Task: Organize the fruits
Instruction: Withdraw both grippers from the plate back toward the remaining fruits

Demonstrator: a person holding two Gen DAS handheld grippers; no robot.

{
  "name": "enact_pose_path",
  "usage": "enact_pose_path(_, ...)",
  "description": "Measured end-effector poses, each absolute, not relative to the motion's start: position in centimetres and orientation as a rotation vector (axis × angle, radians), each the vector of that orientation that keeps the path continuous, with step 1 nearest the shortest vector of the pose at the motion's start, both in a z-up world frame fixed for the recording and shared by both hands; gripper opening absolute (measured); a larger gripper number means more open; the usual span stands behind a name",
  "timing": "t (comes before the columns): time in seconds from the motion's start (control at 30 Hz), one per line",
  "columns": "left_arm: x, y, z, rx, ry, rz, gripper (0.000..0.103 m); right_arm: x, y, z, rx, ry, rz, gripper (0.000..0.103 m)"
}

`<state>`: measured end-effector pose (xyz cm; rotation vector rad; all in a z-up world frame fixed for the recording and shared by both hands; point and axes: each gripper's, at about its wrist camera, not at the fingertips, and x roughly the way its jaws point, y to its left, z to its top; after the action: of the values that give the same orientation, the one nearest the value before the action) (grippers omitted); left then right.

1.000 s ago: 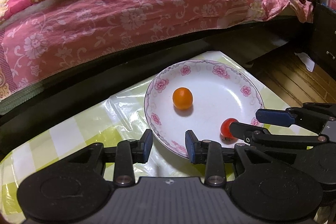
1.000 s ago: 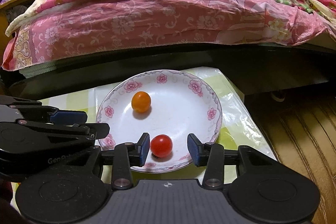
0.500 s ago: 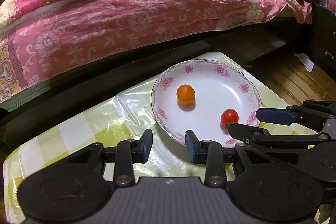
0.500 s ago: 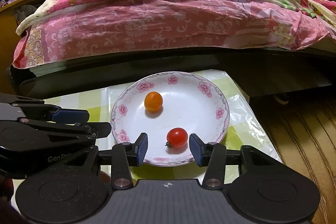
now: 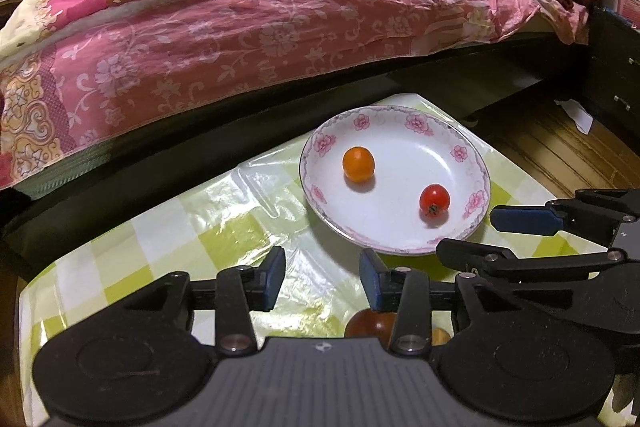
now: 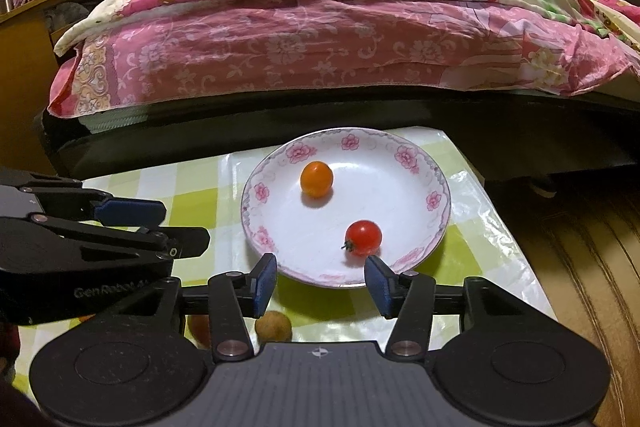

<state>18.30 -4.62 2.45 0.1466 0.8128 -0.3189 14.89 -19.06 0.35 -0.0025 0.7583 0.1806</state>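
Both grippers have drawn back from the plate point(image 6: 442, 223) on the counter point(image 5: 168, 227). The right gripper point(image 6: 320, 279) has just been opening; its fingers stand spread with nothing between them. The red tomato point(image 6: 363, 237), bracketed by those fingers a second ago, now lies free in the plate, well apart from the orange fruit point(image 6: 316, 179). The left gripper point(image 5: 322, 281) has also been opening, spread and empty. Judgement: two fruits placed; a brown fruit point(image 6: 273, 326) near the counter's front edge awaits collection.

Two tomatoes point(image 6: 317, 179) lie apart in the plate point(image 6: 412, 251) on the table point(image 6: 192, 195), bed point(image 6: 320, 47) behind.
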Motion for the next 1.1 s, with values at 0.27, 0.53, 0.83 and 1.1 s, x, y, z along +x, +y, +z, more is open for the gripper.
enact_pose_path(0.27, 16.8, -3.7, 2.3, 0.157, 0.817, -0.327, 0.049, 13.8, -18.7, 0.3, -0.008, 0.772, 0.194, 0.049)
enact_pose_path(0.53, 15.1, -1.3, 1.4, 0.147, 0.851, -0.304, 0.050, 12.7, -18.2, 0.0, -0.012, 0.805, 0.204, 0.050)
enact_pose_path(0.83, 13.3, 2.0, 0.4, 0.167, 0.885, -0.274, 0.050, 10.3, -18.0, -0.4, -0.007, 0.859, 0.201, 0.053)
enact_pose_path(1.1, 12.7, 3.6, -1.7, 0.176, 0.929, -0.264, 0.050, 7.4, -18.3, -0.7, 0.067, 0.913, 0.179, 0.058)
